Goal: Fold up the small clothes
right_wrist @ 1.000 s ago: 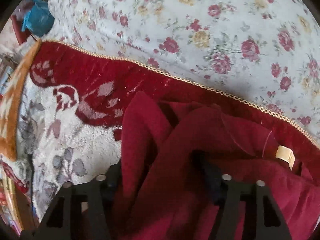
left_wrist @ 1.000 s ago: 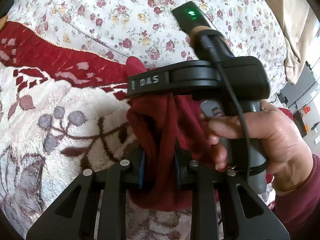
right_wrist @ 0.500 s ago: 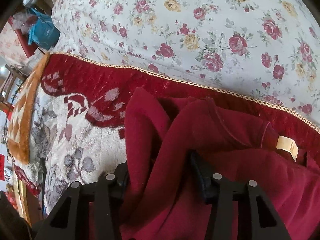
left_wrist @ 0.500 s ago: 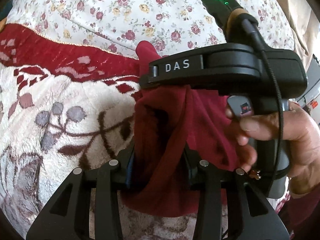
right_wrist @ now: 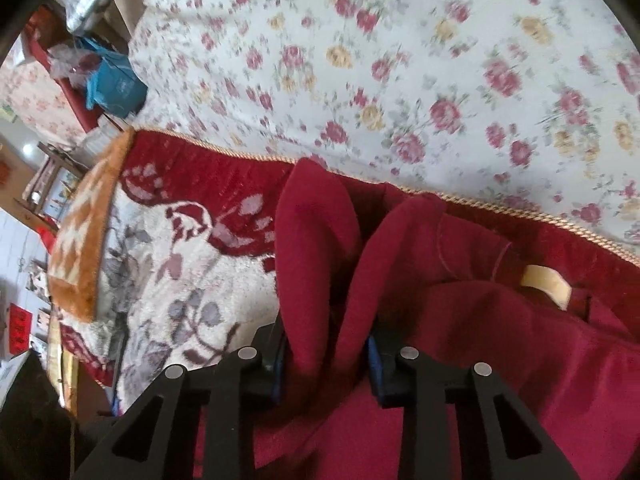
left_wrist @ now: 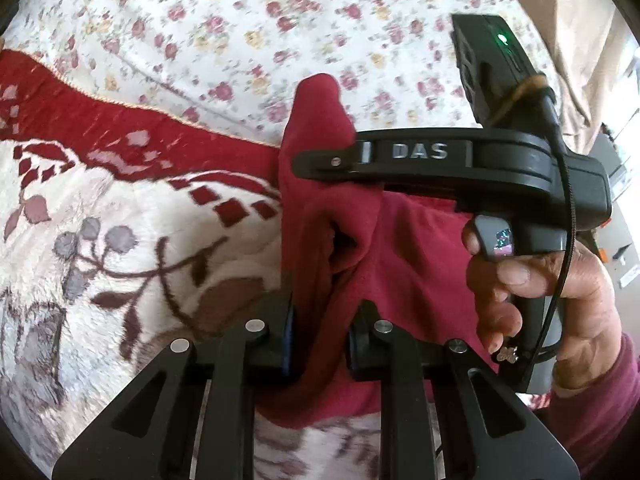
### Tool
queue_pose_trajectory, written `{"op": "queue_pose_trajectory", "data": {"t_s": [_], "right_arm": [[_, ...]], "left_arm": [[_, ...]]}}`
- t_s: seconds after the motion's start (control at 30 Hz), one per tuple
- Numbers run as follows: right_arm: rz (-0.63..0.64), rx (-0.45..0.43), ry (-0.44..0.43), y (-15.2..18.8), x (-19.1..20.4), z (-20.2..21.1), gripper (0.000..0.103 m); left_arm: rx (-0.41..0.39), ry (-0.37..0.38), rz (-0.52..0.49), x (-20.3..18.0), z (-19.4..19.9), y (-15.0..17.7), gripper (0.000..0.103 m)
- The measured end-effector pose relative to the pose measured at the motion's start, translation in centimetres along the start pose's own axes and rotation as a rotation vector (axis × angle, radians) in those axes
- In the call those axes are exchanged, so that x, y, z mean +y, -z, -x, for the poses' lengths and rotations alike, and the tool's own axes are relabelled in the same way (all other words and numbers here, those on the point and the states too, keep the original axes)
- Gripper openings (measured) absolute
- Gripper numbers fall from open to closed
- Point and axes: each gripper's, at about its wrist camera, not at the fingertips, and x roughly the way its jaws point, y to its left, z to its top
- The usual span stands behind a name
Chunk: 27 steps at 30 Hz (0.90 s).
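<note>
Up off the blanket [left_wrist: 120, 248], the red garment [left_wrist: 332, 216] hangs bunched between both tools, its folds running lengthwise away from the cameras toward the flowered sheet [left_wrist: 224, 28]. Left gripper [left_wrist: 320, 340] pinches one gathered edge; right gripper [right_wrist: 326, 364] clamps another, near the tan label [right_wrist: 546, 284].

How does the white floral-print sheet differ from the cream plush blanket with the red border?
The white floral-print sheet looks thin and smooth with small scattered roses; the cream plush blanket with the red border looks fluffy, with large leaf motifs. The sheet lies farther from both grippers, the blanket nearer, directly beneath the dark red garment. Only the blanket has a gold cord edging, where it meets the sheet. Both lie spread out as the bed's surface.
</note>
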Motion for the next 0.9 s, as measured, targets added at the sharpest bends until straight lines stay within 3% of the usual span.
{"op": "queue_pose_trajectory", "data": {"t_s": [0.3, 0.57, 0.8, 0.9], "right_arm": [[-0.013, -0.088, -0.020, 2.4, -3.4, 8.5, 0.026], [-0.102, -0.156, 0.025, 7.5, -10.6, 15.5, 0.022], [-0.266, -0.143, 0.066, 12.2, -18.6, 15.8, 0.022], [-0.325, -0.125, 0.083, 13.3, -20.7, 14.3, 0.022]], "left_arm": [[0.013, 0.057, -0.144, -9.4, 0.5, 1.0, 0.018], [0.073, 0.107, -0.258, -17.8, -3.3, 2.8, 0.017], [0.177, 0.067, -0.314, -22.5, -9.5, 5.7, 0.017], [0.171, 0.038, -0.349, -22.9, -9.7, 5.8, 0.017]]}}
